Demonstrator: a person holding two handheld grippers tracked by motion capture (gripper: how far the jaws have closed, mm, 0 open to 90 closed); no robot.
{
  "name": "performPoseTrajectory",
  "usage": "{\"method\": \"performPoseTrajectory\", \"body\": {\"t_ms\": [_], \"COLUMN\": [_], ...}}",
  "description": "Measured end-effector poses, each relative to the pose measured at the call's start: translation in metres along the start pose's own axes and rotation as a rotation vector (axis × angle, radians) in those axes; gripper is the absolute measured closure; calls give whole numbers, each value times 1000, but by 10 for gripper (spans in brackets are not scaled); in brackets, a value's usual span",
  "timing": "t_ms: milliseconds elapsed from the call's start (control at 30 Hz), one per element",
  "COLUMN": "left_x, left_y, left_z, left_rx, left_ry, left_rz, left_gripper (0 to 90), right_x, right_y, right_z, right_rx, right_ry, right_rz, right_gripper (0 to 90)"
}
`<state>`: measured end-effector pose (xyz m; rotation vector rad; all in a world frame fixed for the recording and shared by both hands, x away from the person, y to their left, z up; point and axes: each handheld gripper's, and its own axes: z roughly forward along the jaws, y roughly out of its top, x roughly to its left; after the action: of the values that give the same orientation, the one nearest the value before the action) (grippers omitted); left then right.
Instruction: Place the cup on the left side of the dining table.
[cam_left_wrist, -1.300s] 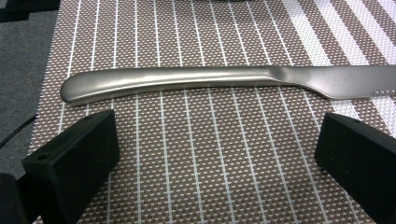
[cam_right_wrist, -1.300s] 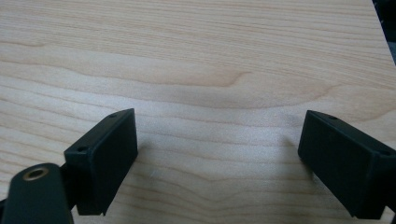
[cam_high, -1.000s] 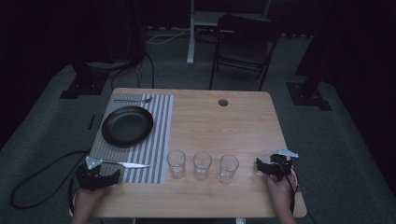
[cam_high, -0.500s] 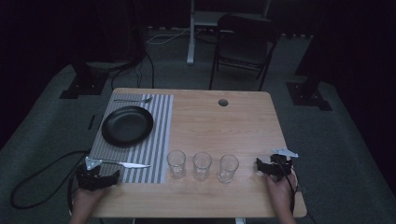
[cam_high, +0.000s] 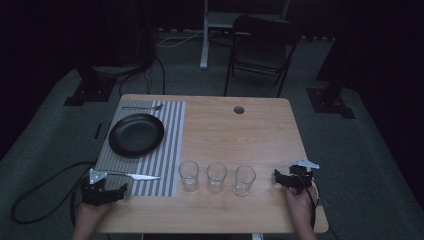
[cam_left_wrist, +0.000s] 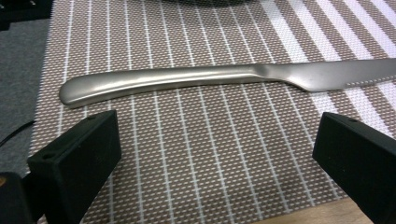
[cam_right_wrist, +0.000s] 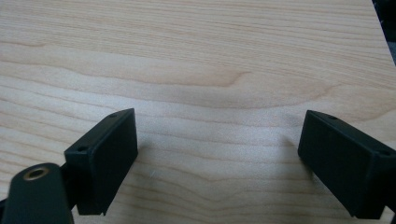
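Nothing has moved since the earlier frames: both hands and every object sit where they sat a second ago. We start with the rectangular light wooden table (cam_high: 240, 145), which carries a grey-and-white striped woven placemat (cam_high: 172, 150) on its left part. On the mat lies a round black plate (cam_high: 136, 134), with a slim silver fork (cam_high: 142, 107) beyond it at the far edge. Three clear drinking glasses (cam_high: 216, 177) stand in a row on the bare wood near the front edge.

The thing we take to be in hand is the matte silver table knife (cam_left_wrist: 196, 79), lying flat on the near strip of the mat. Its long axis runs left to right across the table, handle toward the left edge, blade pointing at the glasses. The left gripper (cam_left_wrist: 217, 144) sits just short of it, jaws spread wide and empty, the handle lying straight ahead and crosswise to them. We judge a short forward reach would put the handle between them.

The right gripper (cam_right_wrist: 217, 158) rests over bare wood well apart from the knife, likewise gaping and empty, so the left is much the nearer.
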<state>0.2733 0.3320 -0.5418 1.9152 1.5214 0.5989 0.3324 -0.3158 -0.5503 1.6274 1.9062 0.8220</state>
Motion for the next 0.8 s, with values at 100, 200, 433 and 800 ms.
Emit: {"method": "performPoseTrajectory", "body": {"t_ms": [100, 200, 433, 800], "left_x": [0, -1, -9, -24], "left_y": [-1, -1, 4, 17], "left_z": [-1, -3, -10, -19], "left_rx": [4, -2, -21, -59], "left_ry": [-29, -57, -82, -154], "left_rz": [13, 13, 41, 92], "left_gripper": [16, 16, 17, 50], "right_x": [0, 0, 0, 0], "right_y": [0, 0, 0, 0], "right_z": [0, 0, 0, 0], "right_rx": [0, 0, 0, 0], "right_ry": [0, 0, 0, 0], "right_rz": [0, 0, 0, 0], "right_gripper": [115, 115, 115, 115]}}
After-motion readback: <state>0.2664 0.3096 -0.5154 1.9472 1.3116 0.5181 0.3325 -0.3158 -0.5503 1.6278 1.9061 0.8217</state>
